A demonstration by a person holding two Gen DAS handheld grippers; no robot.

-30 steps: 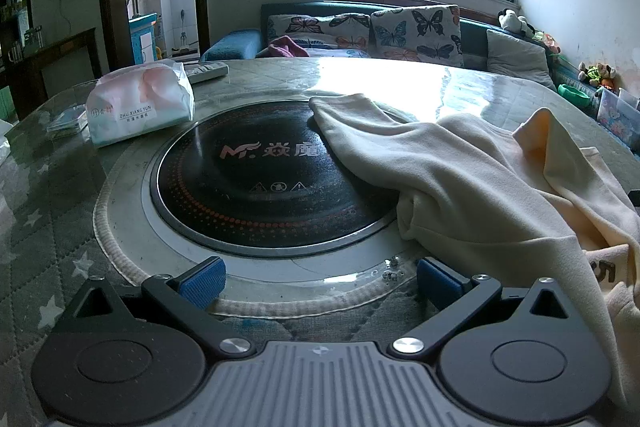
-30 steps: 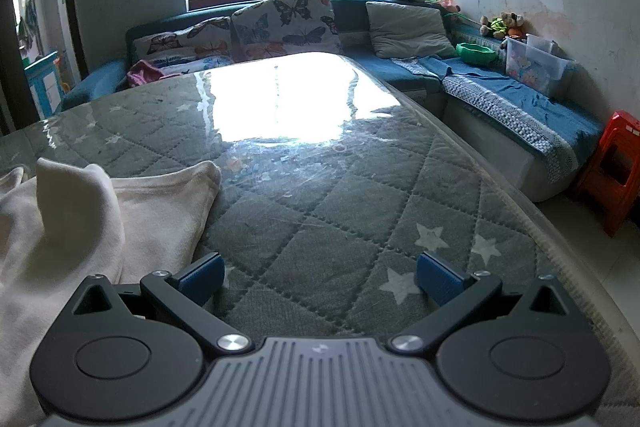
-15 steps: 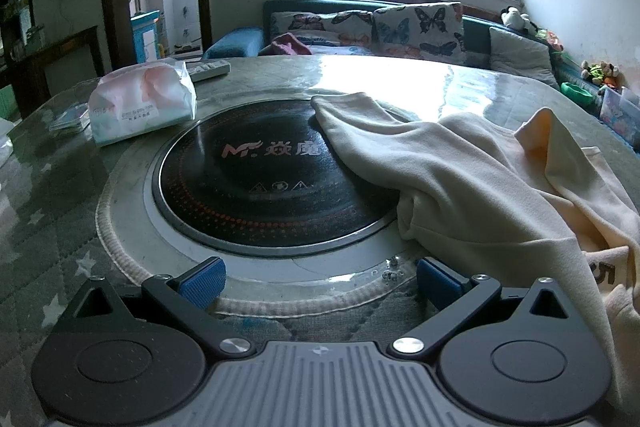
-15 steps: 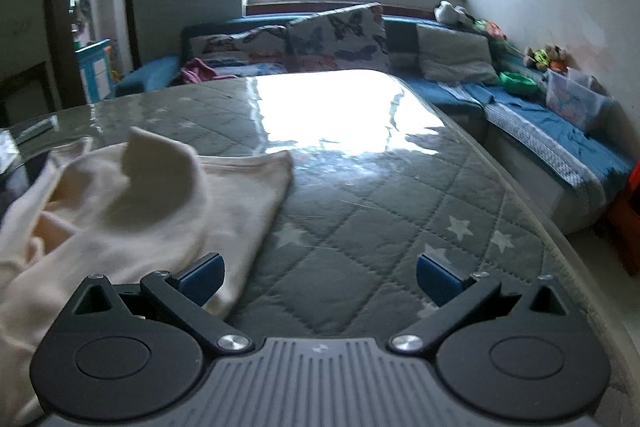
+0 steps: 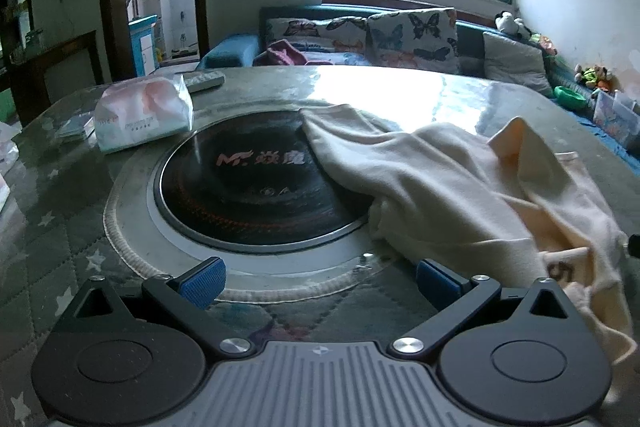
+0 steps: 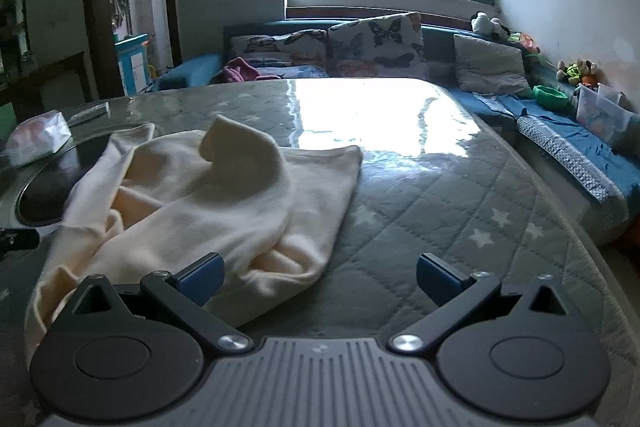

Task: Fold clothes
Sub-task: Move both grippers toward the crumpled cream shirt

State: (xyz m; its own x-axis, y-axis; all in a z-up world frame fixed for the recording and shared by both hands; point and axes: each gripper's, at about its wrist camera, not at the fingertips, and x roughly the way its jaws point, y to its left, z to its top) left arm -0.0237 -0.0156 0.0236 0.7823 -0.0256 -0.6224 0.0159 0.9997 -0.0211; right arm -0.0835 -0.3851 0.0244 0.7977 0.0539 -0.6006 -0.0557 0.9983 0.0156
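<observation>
Each hand-held gripper (image 5: 318,281) (image 6: 318,279) gapes wide, empty, near the crumpled cream knit garment (image 6: 208,195).

Before me the quilted, star-patterned bench (image 6: 460,211) carried a crumpled cream garment (image 6: 224,195) lying partly over its round black hob (image 5: 256,187), a tissue pack (image 5: 144,115), and a remote (image 5: 204,81).

A cream garment (image 5: 460,195) lies crumpled and unfolded on the quilted tabletop (image 6: 440,211), one end draped over the right edge of the black round cooktop (image 5: 248,195). A fold peaks upward in its middle; dark print shows near its near edge.
</observation>
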